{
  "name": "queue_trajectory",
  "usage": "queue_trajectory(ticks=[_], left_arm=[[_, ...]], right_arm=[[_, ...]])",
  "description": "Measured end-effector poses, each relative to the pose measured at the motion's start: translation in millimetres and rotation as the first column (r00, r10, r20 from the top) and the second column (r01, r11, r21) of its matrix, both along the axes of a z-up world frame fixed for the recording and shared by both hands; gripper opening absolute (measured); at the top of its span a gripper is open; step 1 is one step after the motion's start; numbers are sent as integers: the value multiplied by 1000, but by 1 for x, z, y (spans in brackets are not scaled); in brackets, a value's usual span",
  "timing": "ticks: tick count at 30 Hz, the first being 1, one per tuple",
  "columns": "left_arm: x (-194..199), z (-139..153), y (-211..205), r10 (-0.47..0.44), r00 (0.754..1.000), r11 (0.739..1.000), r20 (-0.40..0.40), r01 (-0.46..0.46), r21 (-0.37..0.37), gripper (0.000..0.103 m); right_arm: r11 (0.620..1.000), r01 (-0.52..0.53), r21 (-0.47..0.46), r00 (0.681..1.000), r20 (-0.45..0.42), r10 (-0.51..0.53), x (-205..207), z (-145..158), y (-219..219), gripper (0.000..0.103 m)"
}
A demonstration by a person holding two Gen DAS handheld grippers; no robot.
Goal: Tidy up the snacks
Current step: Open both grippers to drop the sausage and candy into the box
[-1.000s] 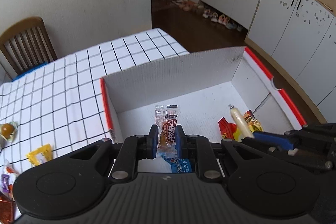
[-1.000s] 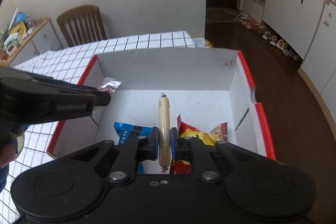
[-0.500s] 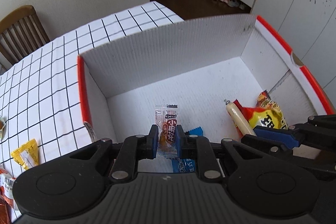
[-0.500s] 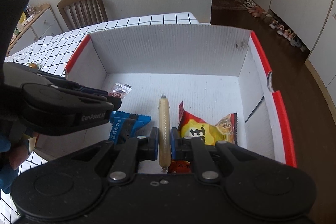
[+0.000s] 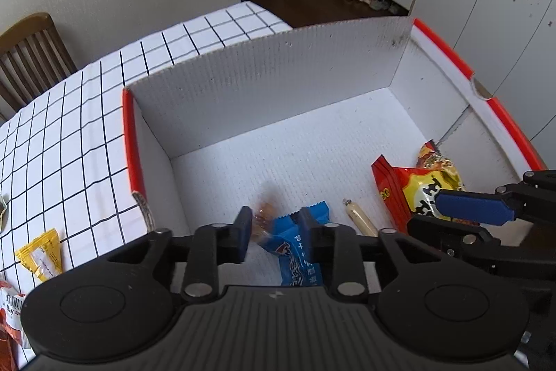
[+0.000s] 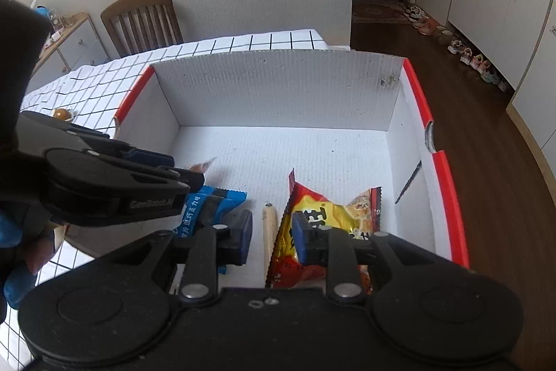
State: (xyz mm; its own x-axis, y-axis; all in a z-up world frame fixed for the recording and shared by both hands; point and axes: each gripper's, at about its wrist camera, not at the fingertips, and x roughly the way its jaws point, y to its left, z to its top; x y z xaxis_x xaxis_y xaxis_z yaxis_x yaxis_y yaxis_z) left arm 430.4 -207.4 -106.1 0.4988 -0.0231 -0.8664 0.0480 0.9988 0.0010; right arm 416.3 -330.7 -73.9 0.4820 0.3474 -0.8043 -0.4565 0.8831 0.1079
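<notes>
Release of two snacks into the white corrugated box (image 5: 312, 65), seen from both wrist cameras. Left gripper (image 5: 272, 232) stands spread at lower centre of its frame, with a small clear-wrapped snack (image 5: 262, 219), blurred, between its fingers and apparently loose above the box floor. Right gripper (image 6: 272, 233) is likewise spread at lower centre of its frame; the sausage stick (image 6: 268, 228) lies between its fingers on the box floor, held by neither. A blue wrapper (image 5: 295, 249) lies just left of the stick and a red-and-yellow packet (image 6: 330, 214) just right of it, touching or nearly so. More snacks, among them a yellow sachet (image 5: 40, 254), wait on the checked tablecloth (image 5: 69, 134) at the left edge of the left view. Good practice at this step, as a judgement: keep both jaws wide and lift straight up, clearing the box walls, so that no wrapper snags on a fingertip and is dragged out.
</notes>
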Motion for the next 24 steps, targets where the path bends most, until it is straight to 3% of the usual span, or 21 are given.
queue_trajectory(ticks=[1, 3, 5, 24], left_arm=[[-2, 3, 0, -3, 1000, 1000, 10, 3, -2, 34], [-8, 9, 1, -4, 999, 1000, 35, 4, -2, 56], [-15, 16, 0, -1, 997, 1000, 72, 1, -1, 63], [-74, 79, -2, -6, 975, 999, 224, 16, -44, 63]], right_arm=[[1000, 0, 0, 1000, 4, 0, -1, 1, -2, 26], [1000, -2, 1, 1000, 15, 2, -4, 5, -5, 28], [1000, -8, 9, 1000, 26, 8, -8, 9, -8, 31], [997, -30, 67, 991, 129, 21, -44, 48, -15, 52]])
